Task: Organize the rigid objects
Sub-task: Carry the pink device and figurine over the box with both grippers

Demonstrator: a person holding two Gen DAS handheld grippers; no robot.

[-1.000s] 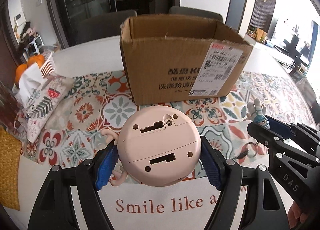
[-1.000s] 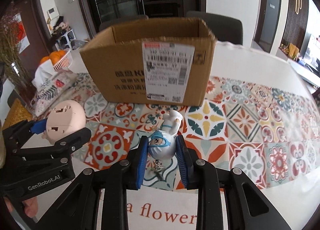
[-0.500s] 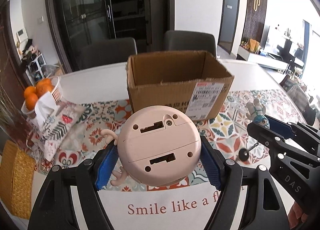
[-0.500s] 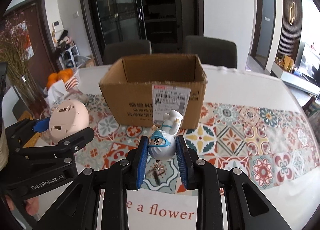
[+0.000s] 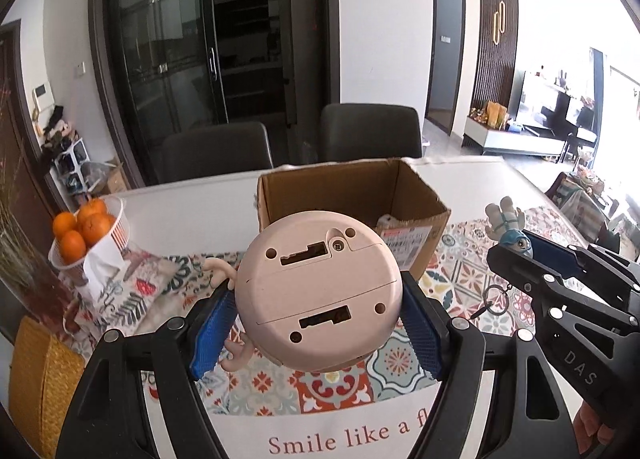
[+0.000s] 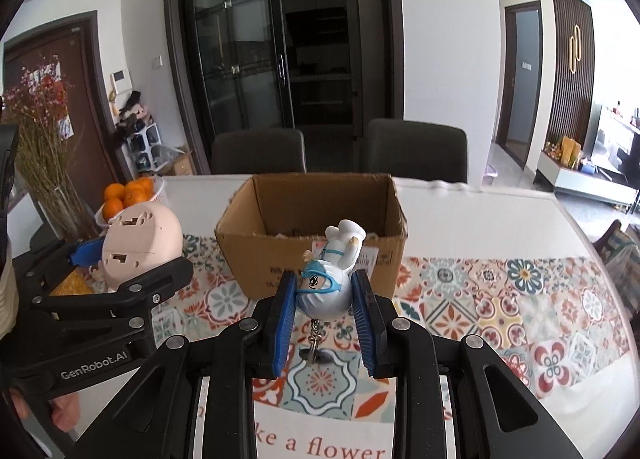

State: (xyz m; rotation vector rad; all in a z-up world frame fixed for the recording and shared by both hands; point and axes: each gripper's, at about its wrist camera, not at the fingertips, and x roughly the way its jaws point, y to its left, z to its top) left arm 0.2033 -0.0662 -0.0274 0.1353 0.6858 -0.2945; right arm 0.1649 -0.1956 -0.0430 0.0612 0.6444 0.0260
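Note:
My left gripper (image 5: pixel 318 327) is shut on a round pink toy (image 5: pixel 318 291), its flat underside facing the camera, held high above the table. My right gripper (image 6: pixel 326 311) is shut on a small white-and-blue figurine keychain (image 6: pixel 328 283), head down, its ring dangling below. The open cardboard box (image 6: pixel 312 239) stands on the patterned table runner ahead of both grippers, with some items inside. In the left wrist view the box (image 5: pixel 352 195) sits just behind the pink toy, and the right gripper with the figurine (image 5: pixel 506 225) is at the right.
A white basket of oranges (image 5: pixel 86 235) and a floral tissue pouch (image 5: pixel 120 291) sit at the left. Two dark chairs (image 6: pixel 414 151) stand behind the table. A yellow woven mat (image 5: pixel 40 379) lies at the left edge. Dried flowers (image 6: pixel 40 147) stand far left.
Both grippers have risen with their toys and now look down over the box, whose open top shows. The box appears smaller and lower in both views.

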